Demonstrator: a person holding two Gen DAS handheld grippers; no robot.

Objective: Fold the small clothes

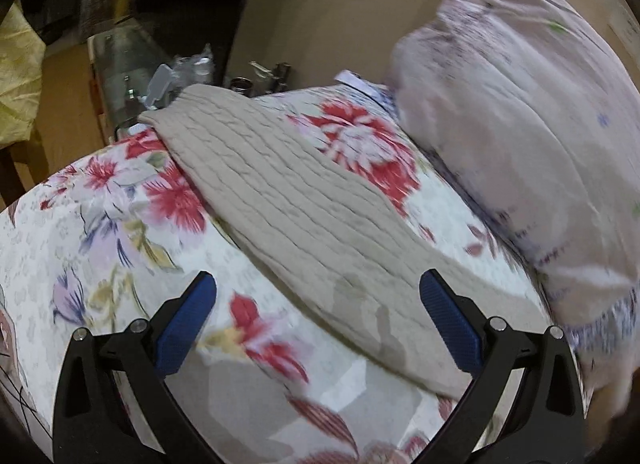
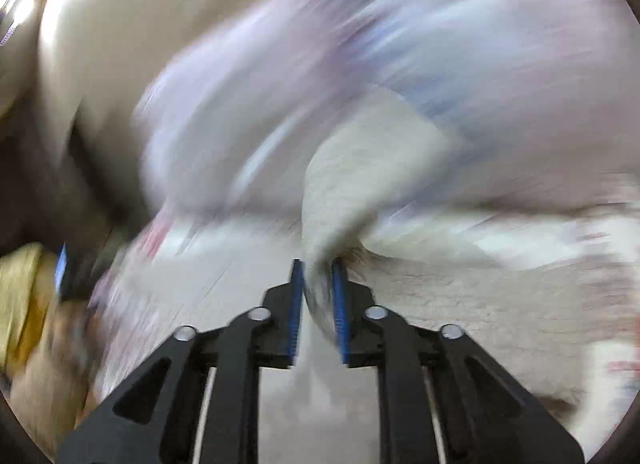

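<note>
A beige ribbed knit garment (image 1: 296, 204) lies stretched diagonally across a floral bedspread (image 1: 80, 232) in the left wrist view. My left gripper (image 1: 318, 284) is open and empty, its blue pads just above the garment's near end. In the right wrist view, which is motion-blurred, my right gripper (image 2: 318, 264) is shut on a fold of the same beige garment (image 2: 360, 172), which rises from between the pads.
A pale floral pillow (image 1: 520, 124) lies at the right against a beige headboard (image 1: 320, 4). A bedside shelf with small metal and plastic items (image 1: 192, 72) stands beyond the bed's far edge. A yellow cloth (image 1: 16, 72) hangs at the left.
</note>
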